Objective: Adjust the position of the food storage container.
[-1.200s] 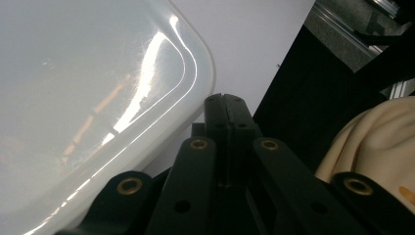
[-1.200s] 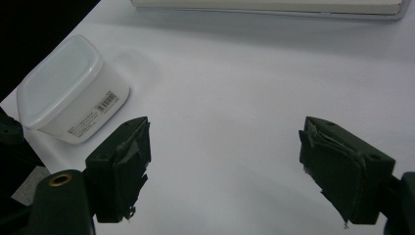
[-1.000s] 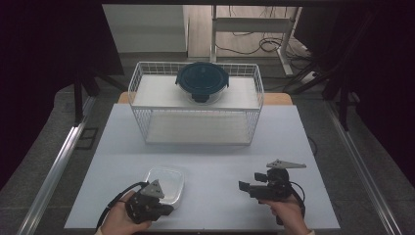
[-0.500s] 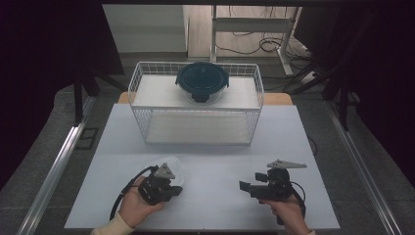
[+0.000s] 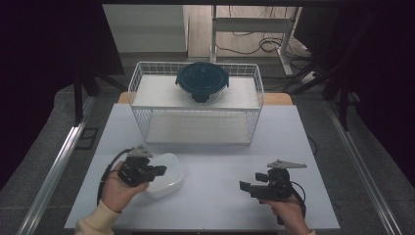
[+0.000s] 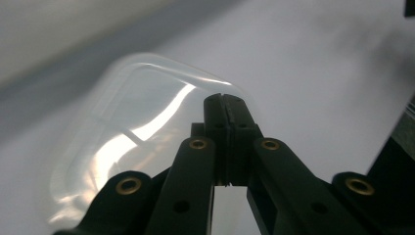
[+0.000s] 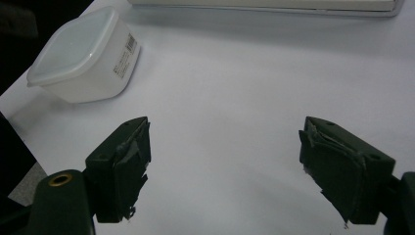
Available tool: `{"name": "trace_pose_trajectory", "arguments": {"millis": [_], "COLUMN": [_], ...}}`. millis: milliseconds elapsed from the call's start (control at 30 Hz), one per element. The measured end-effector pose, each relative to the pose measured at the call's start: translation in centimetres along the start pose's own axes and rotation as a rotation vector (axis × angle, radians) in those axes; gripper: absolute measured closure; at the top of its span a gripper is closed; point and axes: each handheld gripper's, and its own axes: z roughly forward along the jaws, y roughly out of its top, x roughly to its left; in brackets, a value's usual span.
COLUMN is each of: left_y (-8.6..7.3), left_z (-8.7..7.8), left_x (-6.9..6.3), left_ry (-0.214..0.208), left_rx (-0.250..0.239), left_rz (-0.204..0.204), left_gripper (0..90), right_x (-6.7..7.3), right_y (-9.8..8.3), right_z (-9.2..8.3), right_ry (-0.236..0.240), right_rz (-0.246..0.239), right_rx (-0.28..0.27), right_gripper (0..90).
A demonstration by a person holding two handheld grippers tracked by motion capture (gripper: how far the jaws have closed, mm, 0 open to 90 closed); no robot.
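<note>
Tongs first: in the high view the left tongs (image 5: pixel 157 171) sat at lower left, over the translucent lidded container (image 5: pixel 164 175) on the white counter (image 5: pixel 220 161), having moved up and rightward across it within the last second. The right tongs (image 5: pixel 243 185) rested at lower right. A wire basket (image 5: pixel 195 105) at centre top held a dark-lidded bowl (image 5: pixel 202 82).

Left gripper view: those jaws were pressed together, apparently empty, above the container's lid (image 6: pixel 142 122).

Right gripper view: jaws spread wide, holding nothing; the container (image 7: pixel 85 56) stood upper left, ungrasped.
</note>
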Motion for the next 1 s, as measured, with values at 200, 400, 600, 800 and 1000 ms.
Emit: {"name": "trace_pose_trajectory", "arguments": {"millis": [200,400,600,800,1000], "left_y": [-0.5,-1.7,-2.9,-3.1,-3.5], "left_z": [-0.6,0.4,1.4,1.7,1.5], "left_x": [4.4,7.1,7.9,7.4,6.7], "left_ry": [0.072,0.120,0.120,0.101,0.071], "left_rx": [0.012,0.068,0.108,0.109,0.117], "left_rz": [-0.086,-0.137,-0.144,-0.128,-0.130], "left_gripper": [90.0,90.0,90.0,90.0,90.0], "right_x": [0.0,-0.1,-0.2,-0.2,-0.1], "right_y": [0.0,-0.1,-0.1,-0.2,-0.1], "right_z": [0.1,0.1,0.1,0.3,0.2], "right_ry": [-0.002,-0.004,-0.007,-0.011,-0.014], "right_rz": [0.001,0.005,0.003,0.007,0.008], "right_rx": [0.005,0.008,0.007,0.010,0.001], "right_gripper": [19.3,19.3,19.3,19.3,19.3]}}
